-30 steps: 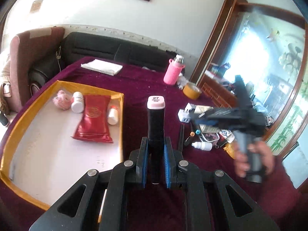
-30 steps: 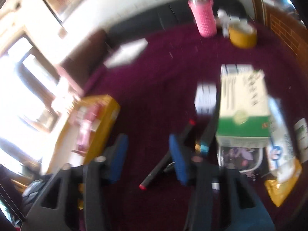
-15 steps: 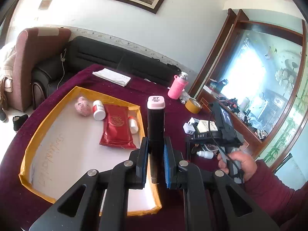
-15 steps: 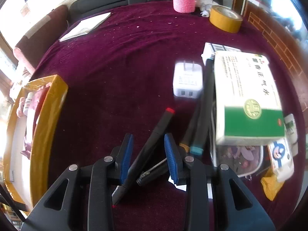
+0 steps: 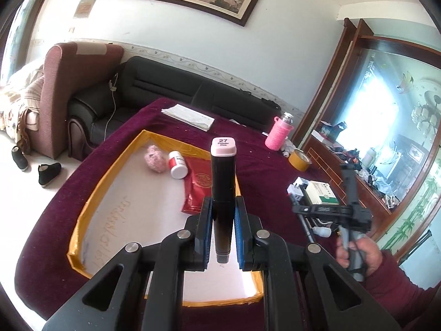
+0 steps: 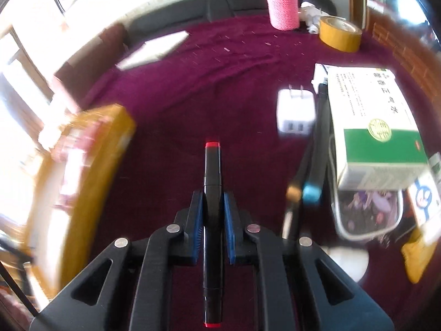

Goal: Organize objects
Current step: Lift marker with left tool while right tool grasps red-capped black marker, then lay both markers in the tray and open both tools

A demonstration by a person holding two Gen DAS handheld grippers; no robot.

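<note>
1. Change, right side: a second ago the right gripper [image 6: 213,218] had its fingers apart over the loose pens on the table [image 6: 220,63]. The fingers have just been closing and now clamp a black marker with red ends [image 6: 212,182].
2. The red-ended marker runs lengthwise between the blue pads. One red end sticks out ahead of the fingertips; the other reaches back under the gripper body.
3. Change, left side: the tray [image 5: 91,193] now lies lower and more central in the left wrist view than a second ago. The left grip is unchanged.
4. The left gripper [image 5: 223,220] has its fingers clamped on a black marker with a pale pink cap [image 5: 223,176], marked 27. It stands upright between the pads, cap well above the fingertips.
5. The pink-capped marker hangs over the near right part of the tray, a yellow-rimmed tray with a white floor.
6. In the tray: a pink fluffy ball [image 5: 155,158], a white bottle [image 5: 177,164] and a red packet [image 5: 198,190], all at its far side.
7. On the table right of the right gripper: a white plug adapter [image 6: 296,113], two more pens [image 6: 311,171] and a green and white box [image 6: 372,121]. They lie close together, apart from the fingers.
8. Far side of the table: a pink cup [image 6: 284,5] and a roll of tape [image 6: 340,34].
9. The right wrist view is blurred at its left edge.
</note>
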